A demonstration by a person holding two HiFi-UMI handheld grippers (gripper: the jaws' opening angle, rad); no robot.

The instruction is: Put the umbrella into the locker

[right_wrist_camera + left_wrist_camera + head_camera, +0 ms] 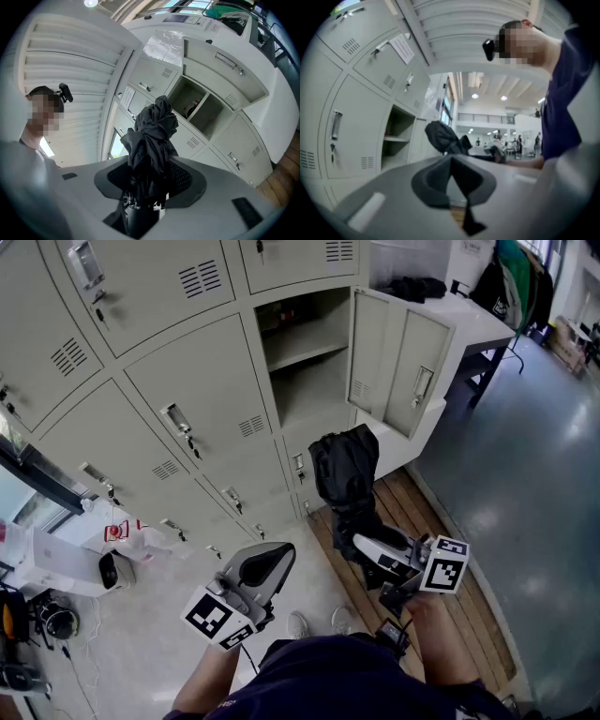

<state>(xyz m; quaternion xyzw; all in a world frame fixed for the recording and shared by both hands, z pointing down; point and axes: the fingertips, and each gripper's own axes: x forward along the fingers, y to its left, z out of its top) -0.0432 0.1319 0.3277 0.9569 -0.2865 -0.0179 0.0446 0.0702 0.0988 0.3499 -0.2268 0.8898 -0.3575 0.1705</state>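
Observation:
A folded black umbrella stands up out of my right gripper, whose jaws are shut on its lower end, near the handle. In the right gripper view the umbrella rises between the pads of that gripper and points toward the open locker. The open locker, with one shelf, lies ahead of the umbrella, its door swung out to the right. My left gripper hangs to the left, shut and holding nothing. Its jaws meet at the tips, and the umbrella shows beyond them.
Closed lockers fill the wall to the left of the open one. A white table with dark items stands at the back right. A wooden strip runs along the locker base. A white bag and gear lie on the floor at the left.

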